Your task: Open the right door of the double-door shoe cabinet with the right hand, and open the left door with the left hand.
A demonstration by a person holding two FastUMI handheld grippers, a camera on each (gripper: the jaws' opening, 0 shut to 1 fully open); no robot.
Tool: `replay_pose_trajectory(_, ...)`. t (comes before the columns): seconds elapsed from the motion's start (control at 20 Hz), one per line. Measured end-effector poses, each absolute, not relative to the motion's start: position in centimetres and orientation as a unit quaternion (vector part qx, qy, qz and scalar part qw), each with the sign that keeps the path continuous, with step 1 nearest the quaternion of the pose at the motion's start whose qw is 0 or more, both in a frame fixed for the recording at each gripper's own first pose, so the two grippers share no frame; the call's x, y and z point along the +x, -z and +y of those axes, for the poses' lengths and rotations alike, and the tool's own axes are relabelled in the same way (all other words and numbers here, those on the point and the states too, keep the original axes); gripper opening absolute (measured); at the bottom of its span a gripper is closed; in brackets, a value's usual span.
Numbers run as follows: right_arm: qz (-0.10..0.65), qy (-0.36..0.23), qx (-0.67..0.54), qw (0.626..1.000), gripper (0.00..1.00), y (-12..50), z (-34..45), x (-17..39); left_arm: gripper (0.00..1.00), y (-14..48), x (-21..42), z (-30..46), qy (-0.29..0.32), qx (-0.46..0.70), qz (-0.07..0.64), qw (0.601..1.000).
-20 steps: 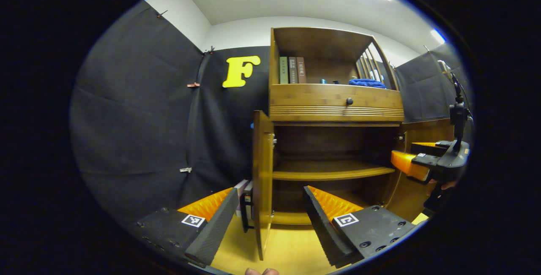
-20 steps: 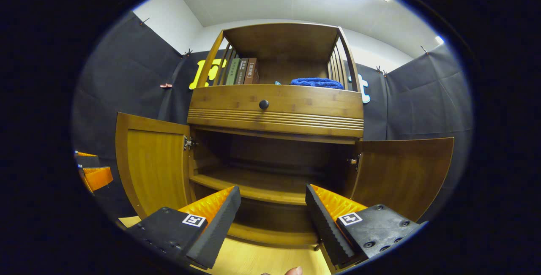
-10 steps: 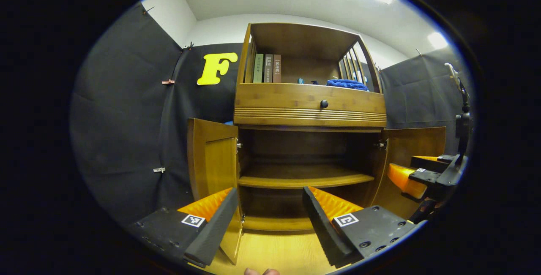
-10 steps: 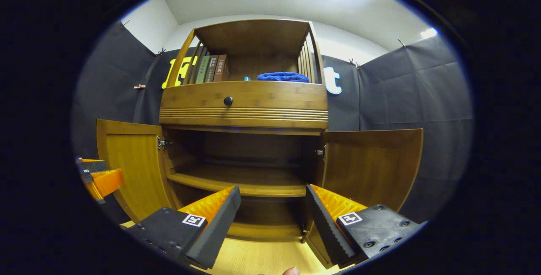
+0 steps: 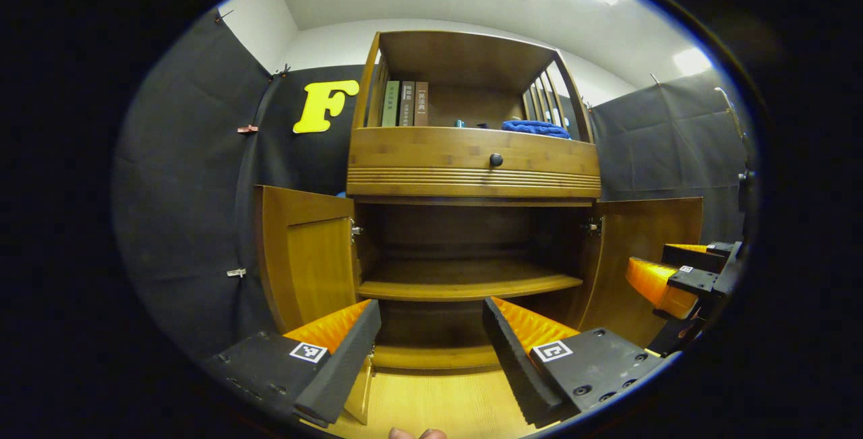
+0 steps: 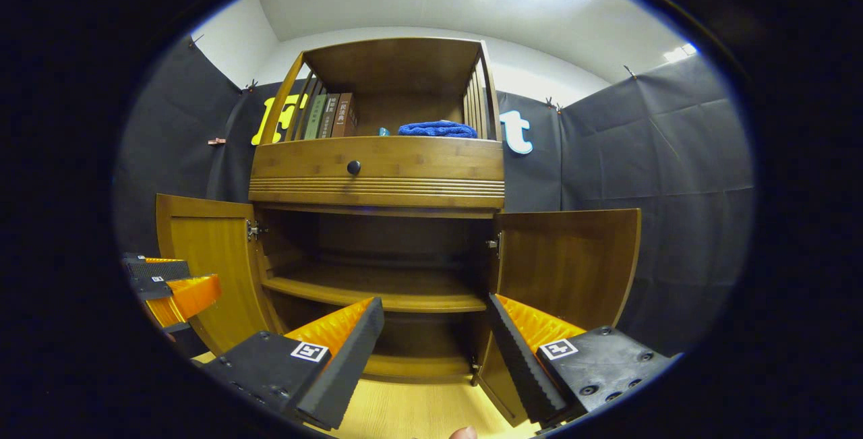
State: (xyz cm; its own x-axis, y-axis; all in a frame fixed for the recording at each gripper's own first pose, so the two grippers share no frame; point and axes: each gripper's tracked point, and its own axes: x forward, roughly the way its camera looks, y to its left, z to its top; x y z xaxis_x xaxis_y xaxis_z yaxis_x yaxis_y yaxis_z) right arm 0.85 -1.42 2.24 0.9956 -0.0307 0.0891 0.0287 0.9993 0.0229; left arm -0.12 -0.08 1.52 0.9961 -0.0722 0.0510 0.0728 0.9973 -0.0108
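The wooden shoe cabinet (image 5: 472,162) (image 6: 377,169) stands against the wall with both lower doors swung wide. Its left door (image 5: 307,260) (image 6: 209,250) and right door (image 5: 640,250) (image 6: 570,257) hang open, baring an inner shelf (image 5: 465,284) (image 6: 377,287). My left gripper (image 5: 431,348) is open, a short way in front of the cabinet's middle, holding nothing. My right gripper (image 6: 435,351) is open too, empty, in front of the cabinet near the right door's lower edge. The right gripper (image 5: 681,277) also appears at the edge of the left gripper view, the left gripper (image 6: 168,284) at the edge of the right gripper view.
Above the doors is a drawer with a dark knob (image 5: 496,159) (image 6: 353,167). The top shelf holds upright books (image 5: 404,103) (image 6: 330,115) and a blue cloth (image 5: 536,127) (image 6: 437,129). A light wooden floor (image 5: 431,402) lies below. Black cloth walls close in both sides.
The left door has swung from edge-on to wide open. My left gripper has let go of it and drawn back to face the cabinet's middle. The right gripper's view shifted rightwards.
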Motion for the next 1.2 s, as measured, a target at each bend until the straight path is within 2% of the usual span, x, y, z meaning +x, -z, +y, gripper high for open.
replay_pose_trajectory(0.1, -0.049, 0.017, 0.019, 0.998, 0.95, -2.3, -1.8, 0.8, 0.95, -1.2, -0.4, -0.1, 0.033, 0.003, -0.022, 0.999)
replay_pose_trajectory(0.15, -0.05, 0.018, 0.021, 0.998, 1.0, -2.3, -1.9, 0.9, 0.95, -1.3, -0.4, -0.3, 0.033, 0.006, -0.024, 0.999)
replay_pose_trajectory(0.2, -0.05, 0.022, 0.02, 0.998, 0.98, -2.2, -2.2, 1.0, 0.97, -1.5, -0.4, -0.5, 0.034, 0.007, -0.028, 0.999)
replay_pose_trajectory(0.7, -0.06, 0.016, -0.005, 0.998, 0.95, -2.7, -2.5, 3.0, 0.93, 0.1, 0.7, -2.7, 0.028, -0.021, -0.027, 0.999)
replay_pose_trajectory(0.9, -0.055, 0.013, 0.004, 0.998, 1.0, -2.7, -1.7, 3.7, 0.95, 0.1, 0.5, -2.3, 0.021, -0.036, -0.029, 0.999)
replay_pose_trajectory(1.2, -0.056, 0.018, 0.011, 0.998, 0.98, -2.5, -2.1, 3.7, 0.93, 0.5, 0.9, -2.0, 0.02, -0.04, -0.027, 0.999)
